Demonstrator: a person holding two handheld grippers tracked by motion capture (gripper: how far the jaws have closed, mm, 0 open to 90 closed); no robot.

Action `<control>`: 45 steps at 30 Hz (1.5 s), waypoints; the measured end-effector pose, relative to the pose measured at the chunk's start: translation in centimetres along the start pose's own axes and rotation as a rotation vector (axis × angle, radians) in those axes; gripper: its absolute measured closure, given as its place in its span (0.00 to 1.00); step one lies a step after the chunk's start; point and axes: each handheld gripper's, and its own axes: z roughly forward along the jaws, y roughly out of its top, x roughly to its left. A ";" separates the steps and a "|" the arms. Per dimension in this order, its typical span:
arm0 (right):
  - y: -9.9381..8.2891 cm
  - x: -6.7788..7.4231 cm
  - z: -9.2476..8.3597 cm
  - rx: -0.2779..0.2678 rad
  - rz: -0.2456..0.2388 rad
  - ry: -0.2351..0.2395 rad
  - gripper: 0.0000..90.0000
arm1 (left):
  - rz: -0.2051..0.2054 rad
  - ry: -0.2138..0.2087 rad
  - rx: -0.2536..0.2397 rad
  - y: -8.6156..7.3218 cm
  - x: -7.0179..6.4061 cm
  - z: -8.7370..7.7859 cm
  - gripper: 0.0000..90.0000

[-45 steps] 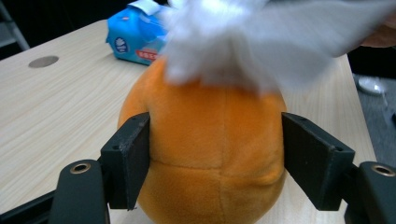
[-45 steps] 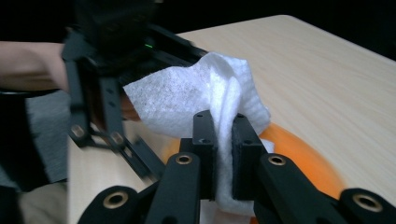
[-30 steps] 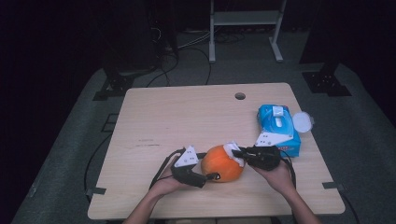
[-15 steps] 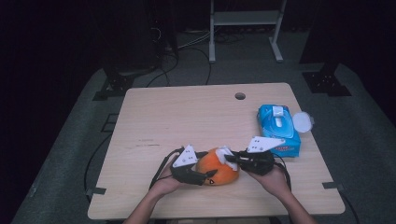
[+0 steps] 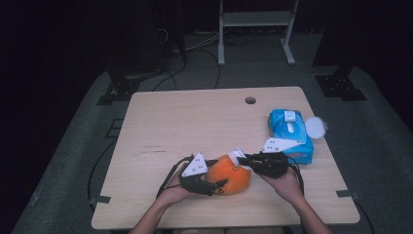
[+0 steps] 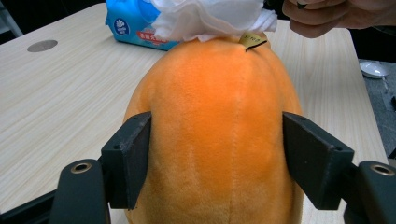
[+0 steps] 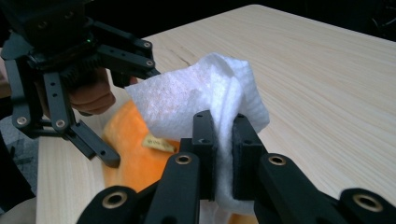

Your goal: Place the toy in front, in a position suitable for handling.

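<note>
Wiping looks to be under way rather than finished. From the high view, the round orange plush toy [image 5: 229, 180] lies near the front edge of the pale wooden table [image 5: 195, 122], about midway along it, with the left gripper [image 5: 214, 185] clamped on its near-left side and the right gripper [image 5: 239, 158] reaching in from the right with a folded white wet wipe [image 5: 237, 156] laid on the toy's top; the blue pack of wipes [image 5: 290, 132] sits near the right edge, its lid open. In the left gripper view, both black jaws press into the plush flanks, having just been closing onto the toy, so it is held steady, while the wipe [image 6: 210, 18] rests on the toy's far end beside a small yellowish tag [image 6: 252, 39]. In the right gripper view, the jaws are pinched tight on the wipe [image 7: 205, 100], whose loose fold drapes over the orange plush [image 7: 128, 140] just above the tag. My reading: fetching a wipe and bracing the toy are done; most of the surface has yet to be rubbed, and the wipe has yet to be put aside.
</note>
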 end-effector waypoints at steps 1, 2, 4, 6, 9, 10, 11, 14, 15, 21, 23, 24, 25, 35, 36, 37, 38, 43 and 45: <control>0.0 0.1 0.0 0.001 0.000 0.003 0.91 | -0.002 -0.007 -0.002 0.0 0.1 0.0 0.31; -0.1 0.0 0.0 0.003 0.004 0.011 0.91 | -0.008 -0.022 -0.004 0.0 0.2 -0.2 0.30; -0.4 -0.1 -0.1 0.011 0.005 0.032 0.91 | -0.043 -0.044 -0.012 0.2 0.4 -0.3 0.24; -0.6 0.1 -0.4 0.022 -0.004 0.041 0.91 | -0.096 -0.062 -0.018 0.5 0.8 -0.5 0.17; -0.7 0.5 -0.6 0.026 -0.016 0.079 0.91 | -0.149 -0.072 0.026 0.3 1.0 -0.1 0.08; -0.7 0.7 -0.6 0.031 -0.026 0.082 0.90 | -0.161 -0.076 0.035 0.1 1.0 0.2 0.06; -0.6 0.8 -0.6 0.033 -0.029 0.086 0.91 | -0.168 -0.079 0.042 0.0 1.0 0.4 0.06; -0.5 0.9 -0.7 0.030 -0.031 0.073 0.91 | -0.129 -0.083 0.035 0.2 0.7 0.3 0.19; -0.3 0.8 -0.8 0.022 -0.029 0.069 0.91 | -0.091 -0.069 0.016 0.4 0.5 0.1 0.27; 1.3 2.1 -1.5 -0.055 -0.074 0.045 0.91 | 0.134 0.050 -0.127 1.4 -1.3 0.6 0.38; 1.7 2.4 -1.5 -0.070 -0.094 0.036 0.91 | 0.146 0.078 -0.117 1.2 -1.3 0.9 0.37; 1.6 2.3 -1.4 -0.063 -0.093 0.039 0.91 | 0.141 0.077 -0.099 1.0 -1.2 1.1 0.37; 1.3 2.2 -1.1 -0.050 -0.092 0.033 0.91 | 0.131 0.071 -0.088 0.7 -1.0 1.2 0.35; -0.1 2.0 0.0 -0.009 -0.085 0.039 0.91 | -0.135 -0.034 -0.060 0.3 0.8 0.9 0.16; 0.0 2.1 0.1 0.001 -0.098 0.033 0.91 | -0.136 -0.026 -0.060 0.2 0.8 0.8 0.20; 0.0 2.1 0.0 0.001 -0.098 0.033 0.91 | -0.148 -0.027 -0.062 0.1 0.9 0.8 0.24; 0.1 1.8 -0.1 -0.001 -0.087 0.034 0.91 | -0.156 -0.024 -0.058 0.1 1.0 0.7 0.25; -1.1 -0.3 -1.6 0.023 -0.038 -0.034 0.91 | -0.214 -0.031 -0.058 -0.8 2.0 0.3 0.26; -1.9 -1.2 -2.0 0.046 -0.005 -0.048 0.91 | -0.243 -0.035 -0.060 -1.1 2.4 0.0 0.25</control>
